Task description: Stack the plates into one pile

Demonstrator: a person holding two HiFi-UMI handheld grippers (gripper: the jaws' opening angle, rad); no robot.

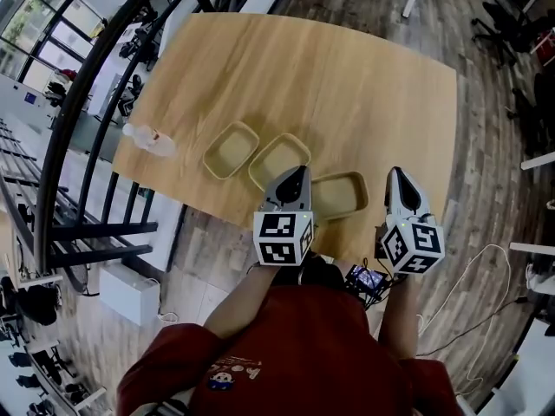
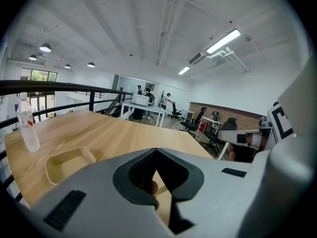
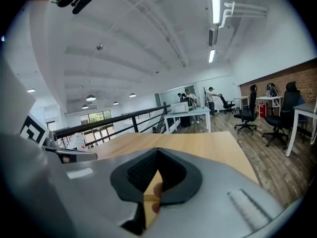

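My fingers are pressed together and empty on both left gripper and right gripper. The near plate lies on the desk between them, nearer my left. The mid plate and far plate trail off up-left.

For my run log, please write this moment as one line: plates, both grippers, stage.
scene: three plates in a row, unstacked | left gripper: jaws shut, empty | right gripper: jaws shut, empty | stage: no plate picked

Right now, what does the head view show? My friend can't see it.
Three tan plates lie unstacked in a row near the front edge of the wooden table, a clear bottle to their left. A person in red holds the left gripper and right gripper, both shut, above that edge.
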